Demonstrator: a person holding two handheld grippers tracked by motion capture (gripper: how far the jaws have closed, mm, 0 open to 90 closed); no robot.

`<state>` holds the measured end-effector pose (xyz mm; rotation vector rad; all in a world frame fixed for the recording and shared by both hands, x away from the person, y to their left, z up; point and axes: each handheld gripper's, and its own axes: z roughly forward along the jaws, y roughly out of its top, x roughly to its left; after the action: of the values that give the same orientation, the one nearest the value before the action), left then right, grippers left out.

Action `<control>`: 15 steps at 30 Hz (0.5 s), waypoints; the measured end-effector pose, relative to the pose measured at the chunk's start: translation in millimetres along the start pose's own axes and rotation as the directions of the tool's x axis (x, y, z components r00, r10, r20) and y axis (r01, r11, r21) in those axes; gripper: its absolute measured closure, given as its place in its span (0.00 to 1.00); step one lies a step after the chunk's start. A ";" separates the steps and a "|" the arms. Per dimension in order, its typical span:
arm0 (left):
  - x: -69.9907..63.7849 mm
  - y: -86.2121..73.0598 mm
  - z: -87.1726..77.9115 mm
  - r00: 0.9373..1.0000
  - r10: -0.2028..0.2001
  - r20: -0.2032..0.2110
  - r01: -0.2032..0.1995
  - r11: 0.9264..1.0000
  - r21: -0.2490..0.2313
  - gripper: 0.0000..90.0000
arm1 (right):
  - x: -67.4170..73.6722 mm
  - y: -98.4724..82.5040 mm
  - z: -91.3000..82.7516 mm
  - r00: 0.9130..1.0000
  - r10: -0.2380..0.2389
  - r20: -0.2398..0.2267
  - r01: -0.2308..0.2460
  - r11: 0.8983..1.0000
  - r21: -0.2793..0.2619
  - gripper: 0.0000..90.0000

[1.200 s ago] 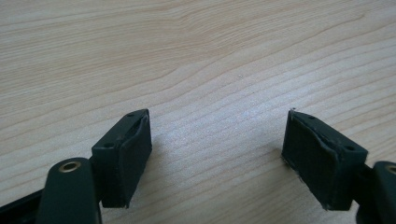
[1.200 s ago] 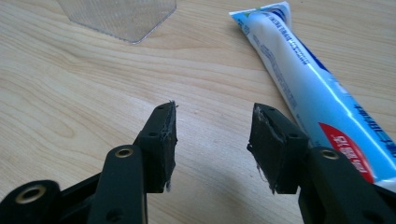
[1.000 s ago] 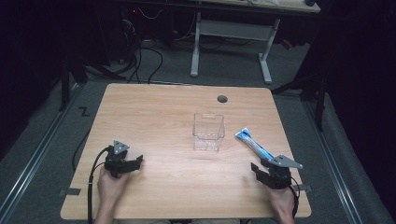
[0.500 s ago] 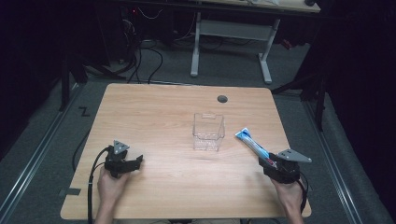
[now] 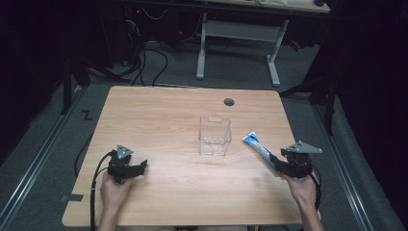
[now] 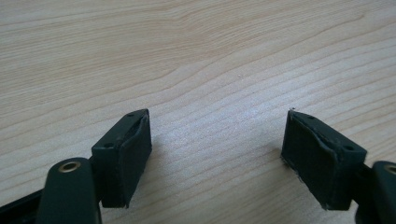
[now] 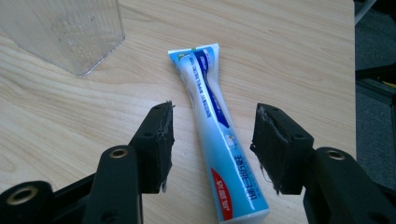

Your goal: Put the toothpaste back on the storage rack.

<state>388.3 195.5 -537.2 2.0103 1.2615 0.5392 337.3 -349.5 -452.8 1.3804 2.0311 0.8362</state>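
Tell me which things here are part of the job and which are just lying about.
Part of the job:
- toothpaste tube, lying flat between the open jaws of the right gripper
- clear plastic box, standing beside the tube

Just there:
- left gripper, open over bare table
- dark grommet near the table's far edge

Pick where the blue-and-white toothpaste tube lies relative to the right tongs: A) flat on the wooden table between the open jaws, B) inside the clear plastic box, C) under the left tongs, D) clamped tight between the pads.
A: the blue-and-white toothpaste tube lies flat on the wooden table, with gaps to both pads of the right tongs.
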 end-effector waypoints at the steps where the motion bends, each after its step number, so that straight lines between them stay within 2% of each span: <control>1: 0.0 0.0 0.0 1.000 0.000 0.000 0.000 1.000 0.000 0.27 | -0.7 2.0 0.4 1.000 -0.001 0.002 0.001 1.000 0.003 0.53; 11: 0.0 0.0 0.0 1.000 0.000 0.000 0.000 1.000 0.000 0.27 | -4.1 17.8 6.7 1.000 -0.030 0.005 0.030 0.999 0.029 0.53; 15: 0.0 0.0 0.0 1.000 0.000 0.000 0.000 1.000 0.000 0.27 | -4.2 27.0 12.3 0.999 -0.049 0.005 0.048 0.997 0.057 0.53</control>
<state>388.3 195.5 -537.1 2.0103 1.2614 0.5394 363.9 -343.5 -440.4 1.3567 2.0897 0.7584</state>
